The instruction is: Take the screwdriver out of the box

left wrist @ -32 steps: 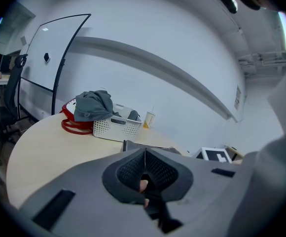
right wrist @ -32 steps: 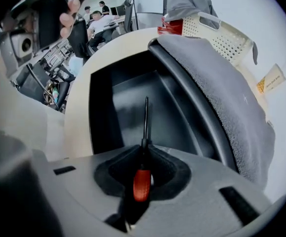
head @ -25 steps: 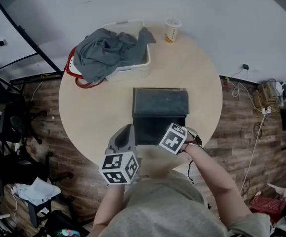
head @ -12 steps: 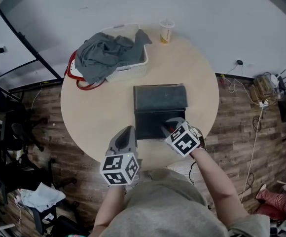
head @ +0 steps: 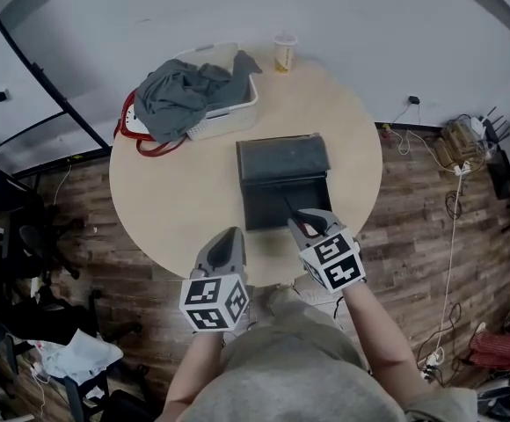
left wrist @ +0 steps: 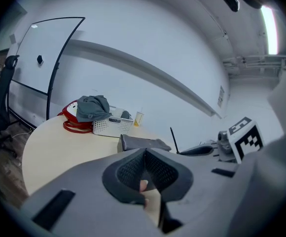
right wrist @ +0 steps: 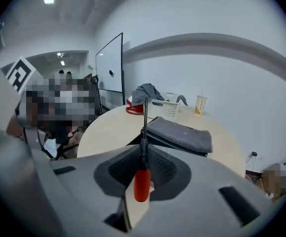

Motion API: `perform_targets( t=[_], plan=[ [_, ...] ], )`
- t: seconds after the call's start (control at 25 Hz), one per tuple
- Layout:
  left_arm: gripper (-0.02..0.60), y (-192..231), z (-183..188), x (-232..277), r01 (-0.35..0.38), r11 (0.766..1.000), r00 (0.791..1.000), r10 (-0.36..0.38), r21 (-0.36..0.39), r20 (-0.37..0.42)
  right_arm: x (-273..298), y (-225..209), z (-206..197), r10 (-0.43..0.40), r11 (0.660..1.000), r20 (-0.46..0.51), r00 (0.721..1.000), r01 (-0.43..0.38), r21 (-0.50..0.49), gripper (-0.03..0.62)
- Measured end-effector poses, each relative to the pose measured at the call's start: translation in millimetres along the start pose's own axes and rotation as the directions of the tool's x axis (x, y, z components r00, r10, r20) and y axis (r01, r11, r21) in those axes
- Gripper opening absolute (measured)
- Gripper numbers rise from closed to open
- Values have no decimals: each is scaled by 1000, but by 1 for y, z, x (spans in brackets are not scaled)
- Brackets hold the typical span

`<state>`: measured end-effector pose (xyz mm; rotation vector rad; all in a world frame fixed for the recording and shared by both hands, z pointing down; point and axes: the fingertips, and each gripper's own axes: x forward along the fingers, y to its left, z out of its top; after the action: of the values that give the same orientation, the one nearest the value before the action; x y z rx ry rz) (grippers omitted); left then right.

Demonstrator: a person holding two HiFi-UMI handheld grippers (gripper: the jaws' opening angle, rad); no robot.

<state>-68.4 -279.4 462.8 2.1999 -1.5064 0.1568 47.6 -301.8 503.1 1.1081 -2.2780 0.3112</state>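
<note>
A round, pale wooden table (head: 176, 209) seen from above. The only markings are the black-and-white square codes on each gripper's cube; the print on the paper cup (head: 282, 53) at the far edge is too small to read.

A dark box (head: 281, 178) sits at the centre with its lid folded back, its inside too dark to make out. A white basket (head: 237, 112) at the far left holds a heap of grey clothing (head: 180, 90), with a red bag (head: 136, 134) against it.

The right gripper (right wrist: 144, 152) pinches the screwdriver (right wrist: 142, 181) by its shaft just ahead of the red handle. The tip points up, and the tool is raised over the box's near right corner. The left gripper (left wrist: 144, 154) has its jaws pressed together on nothing, over the table's near edge.
</note>
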Motion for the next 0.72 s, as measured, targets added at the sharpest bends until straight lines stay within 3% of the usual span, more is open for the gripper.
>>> perform_targets(
  t=[0.2,0.72],
  plan=[
    [3,-5,-11,-28,20,1000,1000,-20,10,2,-25,26,-5,-31,997,59,998,27,75,44],
    [3,-23,-36,-93,42,999,999,-42,25,22,-93,80,-14,-142,982,188,972,115,146,44]
  ],
)
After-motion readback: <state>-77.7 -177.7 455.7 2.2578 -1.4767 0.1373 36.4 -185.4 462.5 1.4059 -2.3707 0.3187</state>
